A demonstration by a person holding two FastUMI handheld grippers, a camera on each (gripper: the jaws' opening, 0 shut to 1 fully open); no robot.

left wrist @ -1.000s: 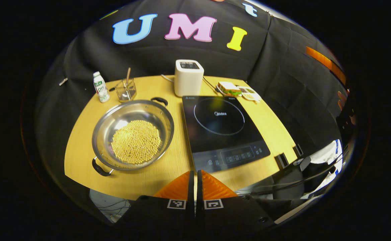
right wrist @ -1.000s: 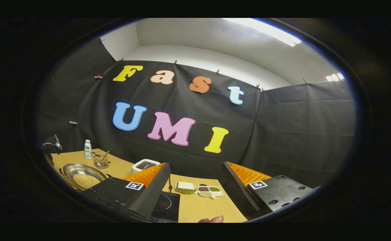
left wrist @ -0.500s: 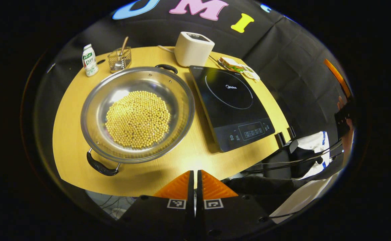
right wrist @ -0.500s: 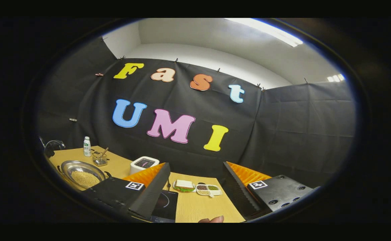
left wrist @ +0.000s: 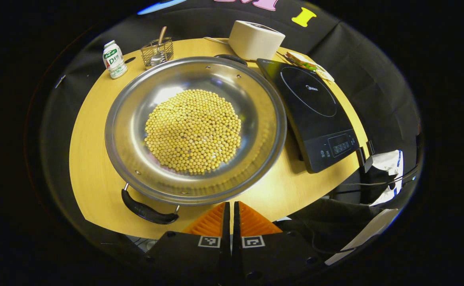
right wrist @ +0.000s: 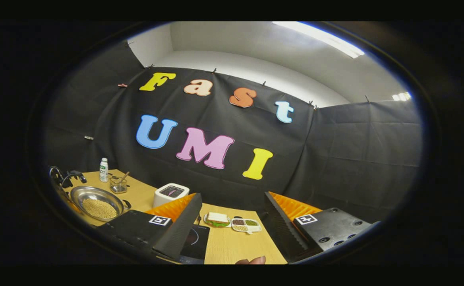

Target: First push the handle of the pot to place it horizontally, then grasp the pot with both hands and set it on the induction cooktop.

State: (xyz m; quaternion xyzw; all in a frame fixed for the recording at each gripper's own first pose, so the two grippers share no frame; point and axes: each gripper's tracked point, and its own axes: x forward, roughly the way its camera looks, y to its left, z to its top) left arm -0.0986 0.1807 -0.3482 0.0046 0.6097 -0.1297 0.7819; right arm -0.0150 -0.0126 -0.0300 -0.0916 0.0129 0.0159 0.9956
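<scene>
On the counter [left wrist: 93, 174], beside the induction cooktop [left wrist: 311, 107], sits my pot [left wrist: 136, 119], steel, rigid, slippery, likely heavy with loose beans [left wrist: 193, 130]; I'd take its 2 black handles [left wrist: 148, 212]. My left hand-held gripper [left wrist: 231, 216] is pressed together, empty; the right hand-held gripper [right wrist: 232, 222] is spread.

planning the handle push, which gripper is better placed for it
Left. The left gripper, fingers shut, sits just beside the pot's near black handle. The right gripper is open, off by the induction cooktop.
</scene>
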